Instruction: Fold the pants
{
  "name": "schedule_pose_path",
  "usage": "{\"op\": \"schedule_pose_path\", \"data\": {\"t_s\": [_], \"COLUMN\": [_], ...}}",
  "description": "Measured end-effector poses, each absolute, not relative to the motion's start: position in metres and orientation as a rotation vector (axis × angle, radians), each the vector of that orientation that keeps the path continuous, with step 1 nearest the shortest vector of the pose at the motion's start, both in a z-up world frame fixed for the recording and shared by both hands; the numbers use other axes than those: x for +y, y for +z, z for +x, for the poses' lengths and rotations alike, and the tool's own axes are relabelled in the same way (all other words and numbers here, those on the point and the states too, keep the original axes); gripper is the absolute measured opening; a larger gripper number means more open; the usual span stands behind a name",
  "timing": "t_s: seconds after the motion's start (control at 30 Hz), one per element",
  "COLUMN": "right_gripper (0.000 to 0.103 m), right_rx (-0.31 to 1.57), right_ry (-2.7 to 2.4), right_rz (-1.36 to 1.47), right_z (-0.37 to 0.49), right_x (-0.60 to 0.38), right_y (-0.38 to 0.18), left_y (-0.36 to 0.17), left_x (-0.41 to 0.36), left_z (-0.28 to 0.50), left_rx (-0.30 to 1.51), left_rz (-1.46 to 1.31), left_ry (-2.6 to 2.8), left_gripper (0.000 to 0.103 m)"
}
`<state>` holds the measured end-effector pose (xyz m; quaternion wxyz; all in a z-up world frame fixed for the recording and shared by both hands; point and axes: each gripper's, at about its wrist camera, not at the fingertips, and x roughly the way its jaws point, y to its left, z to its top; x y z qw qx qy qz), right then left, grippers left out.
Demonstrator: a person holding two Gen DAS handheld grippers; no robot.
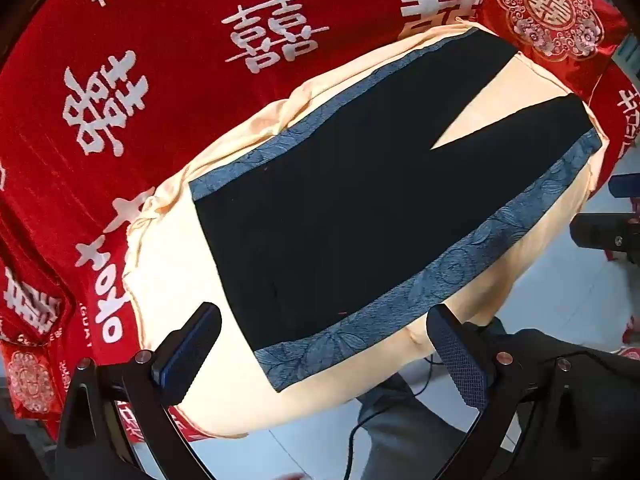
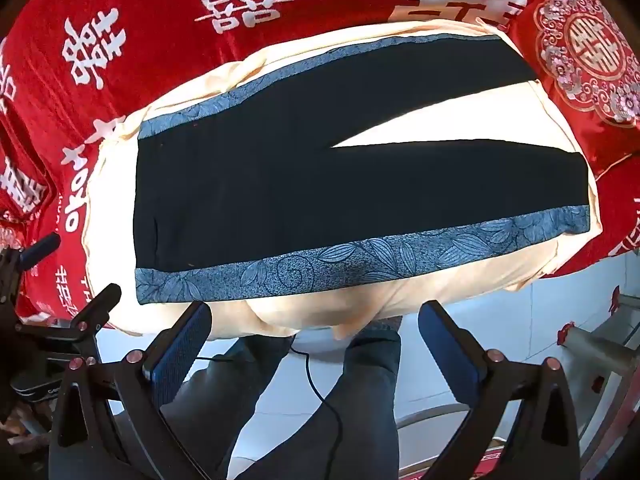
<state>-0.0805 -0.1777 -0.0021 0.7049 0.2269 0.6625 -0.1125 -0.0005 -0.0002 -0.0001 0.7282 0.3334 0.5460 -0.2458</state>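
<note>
Black pants [image 1: 340, 208] with blue floral side stripes lie flat and spread on a cream cloth [image 1: 168, 264]. The waist is at the left and the two legs fork to the right. They also show in the right wrist view [image 2: 280, 184]. My left gripper [image 1: 324, 344] is open and empty, hovering just above the waist's near corner. My right gripper [image 2: 316, 340] is open and empty, held off the near edge below the blue stripe [image 2: 360, 260]. The left gripper also shows at the left edge of the right wrist view [image 2: 48, 296].
The cream cloth lies on a red bedspread [image 1: 180, 80] with white characters. A red embroidered cushion [image 2: 584, 52] sits at the far right by the leg ends. The person's legs [image 2: 360, 400] and a black cable [image 2: 316, 384] are over a pale tiled floor.
</note>
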Motion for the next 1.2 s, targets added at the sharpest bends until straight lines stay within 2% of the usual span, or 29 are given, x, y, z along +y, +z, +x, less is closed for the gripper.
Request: {"op": "schedule_pose_path", "data": {"t_s": [0.47, 1.2], "right_gripper": [0.103, 0.103], "right_rx": [1.447, 1.481], "right_ry": [-0.248, -0.295], "right_rz": [0.577, 0.553], "right_z": [-0.095, -0.093], "right_x": [-0.180, -0.189], "right_y": [-0.002, -0.005], "left_y": [-0.001, 0.002], "left_x": [-0.007, -0.012], "left_z": [0.003, 0.013], "left_rx": [1.252, 1.227], "left_rz": [0.693, 0.690], "left_ry": [-0.619, -0.592], "left_gripper": [0.103, 0.103]}}
